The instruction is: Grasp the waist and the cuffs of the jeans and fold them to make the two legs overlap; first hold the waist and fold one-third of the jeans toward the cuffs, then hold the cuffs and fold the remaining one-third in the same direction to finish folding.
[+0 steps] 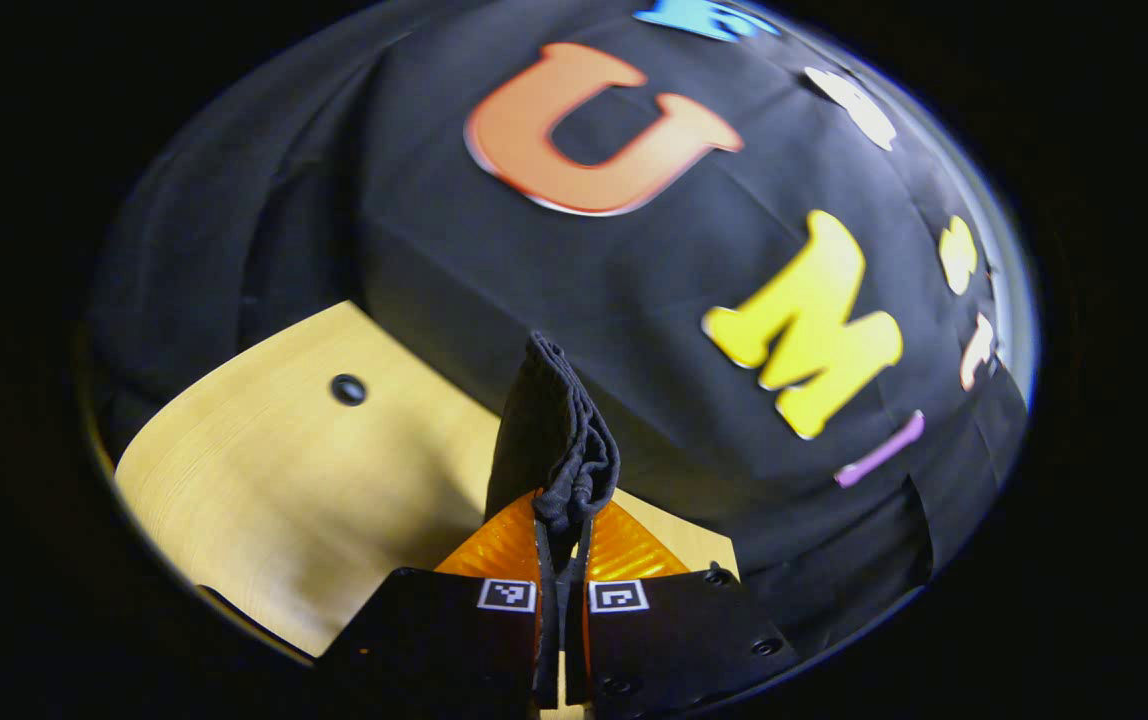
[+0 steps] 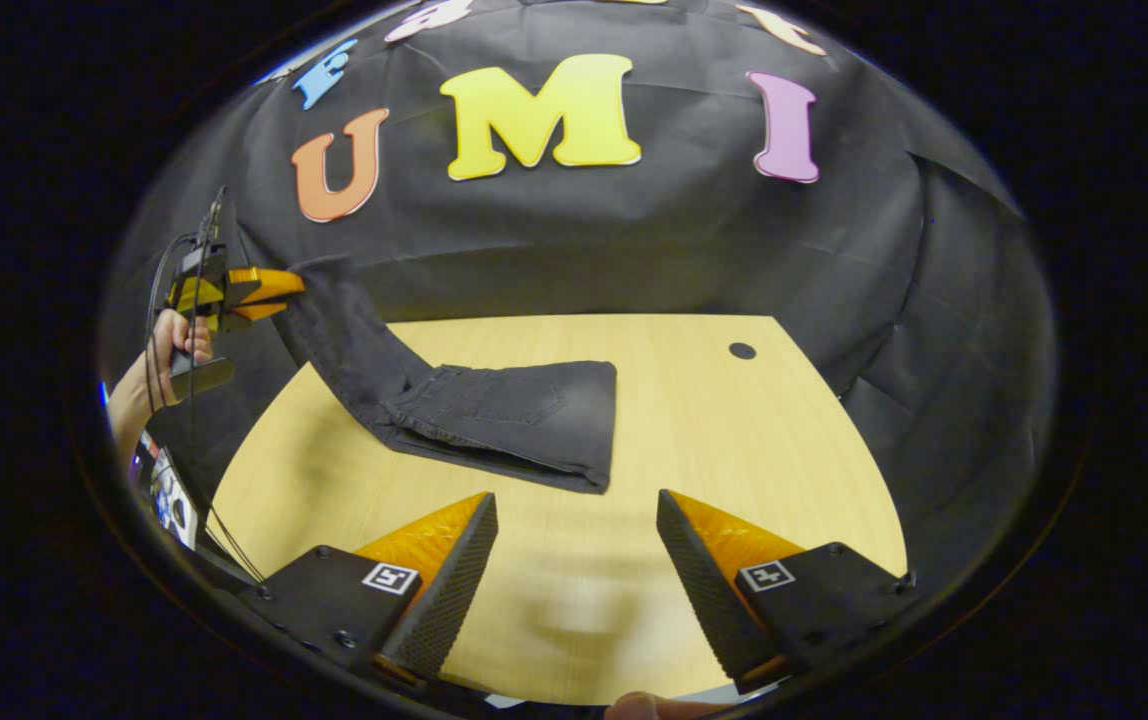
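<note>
jeans lie folded on the worktop, long axis running left to right, one end lifted up to the left where the left tongs pinch the bunched cuffs. right tongs gape wide, holding nothing, hovering near, just this side of the waist.

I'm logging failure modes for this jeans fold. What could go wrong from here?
1. The left tongs pinch only a bunched cuff edge of the jeans; it might slip out while lifted.
2. The right tongs are open and hold nothing, so the folded part on the table may drag.
</note>
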`<state>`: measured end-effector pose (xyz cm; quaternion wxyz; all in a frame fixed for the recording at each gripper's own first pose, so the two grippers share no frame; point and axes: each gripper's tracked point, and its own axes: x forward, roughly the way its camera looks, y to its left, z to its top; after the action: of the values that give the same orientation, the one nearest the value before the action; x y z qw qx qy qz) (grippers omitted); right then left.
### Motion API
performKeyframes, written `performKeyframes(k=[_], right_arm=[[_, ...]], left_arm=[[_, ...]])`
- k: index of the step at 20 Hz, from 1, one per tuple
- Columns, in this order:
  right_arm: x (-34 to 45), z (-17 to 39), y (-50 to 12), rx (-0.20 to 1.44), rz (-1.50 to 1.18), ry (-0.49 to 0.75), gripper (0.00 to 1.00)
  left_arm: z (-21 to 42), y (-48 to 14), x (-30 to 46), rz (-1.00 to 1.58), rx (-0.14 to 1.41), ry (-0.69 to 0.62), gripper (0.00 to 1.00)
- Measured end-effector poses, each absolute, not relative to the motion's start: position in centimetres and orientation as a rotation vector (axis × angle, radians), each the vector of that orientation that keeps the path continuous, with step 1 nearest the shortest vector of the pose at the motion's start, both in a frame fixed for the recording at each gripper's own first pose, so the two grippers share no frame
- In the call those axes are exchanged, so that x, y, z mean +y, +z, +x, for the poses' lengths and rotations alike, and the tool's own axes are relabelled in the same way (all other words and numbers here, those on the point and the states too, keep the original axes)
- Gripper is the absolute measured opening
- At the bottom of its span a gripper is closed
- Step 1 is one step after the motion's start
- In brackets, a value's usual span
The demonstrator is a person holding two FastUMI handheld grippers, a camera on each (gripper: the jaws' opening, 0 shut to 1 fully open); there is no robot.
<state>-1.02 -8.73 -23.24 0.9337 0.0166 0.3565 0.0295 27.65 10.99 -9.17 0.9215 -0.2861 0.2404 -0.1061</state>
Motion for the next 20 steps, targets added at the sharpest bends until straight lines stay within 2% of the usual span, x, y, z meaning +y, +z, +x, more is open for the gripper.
performKeyframes(k=[1,4,5,9,12,13,15,18,19,20], right_arm=[[-9.5,-1.4,-23.1,0.722,0.043,0.05,0.97],[-11.9,-2.6,-22.7,0.706,0.052,0.013,1.0],[-12.7,-2.9,-22.7,0.703,0.057,0.0,0.97],[-15.5,-4.6,-23.2,0.722,0.087,-0.048,1.0],[-16.8,-5.6,-23.8,0.739,0.066,-0.059,1.0],[-17.2,-5.7,-24.2,0.748,0.059,-0.06,0.97],[-17.9,-5.8,-24.8,0.773,0.048,-0.055,1.0],[-19.1,-5.9,-25.3,0.794,0.038,-0.041,1.0],[-19.6,-5.9,-25.3,0.795,0.034,-0.036,0.97],[-19.9,-5.8,-25.2,0.793,0.03,-0.032,0.97]], left_arm=[[27.2,-8.5,7.9,-0.531,0.489,-0.274,0.05],[25.7,-9.6,0.0,-0.366,0.509,-0.401,0.05],[26.1,-11.2,-2.5,-0.32,0.521,-0.431,0.05],[26.7,-16.9,-9.6,-0.209,0.579,-0.507,0.06],[25.6,-21.8,-13.1,-0.126,0.616,-0.504,0.06],[25.1,-23.3,-13.3,-0.098,0.629,-0.493,0.06],[24.2,-26.3,-13.1,-0.062,0.665,-0.454,0.06],[23.3,-29.5,-13.2,-0.043,0.705,-0.4,0.06],[23.4,-30.0,-13.4,-0.05,0.711,-0.381,0.06],[23.5,-30.5,-13.7,-0.066,0.712,-0.365,0.15]])
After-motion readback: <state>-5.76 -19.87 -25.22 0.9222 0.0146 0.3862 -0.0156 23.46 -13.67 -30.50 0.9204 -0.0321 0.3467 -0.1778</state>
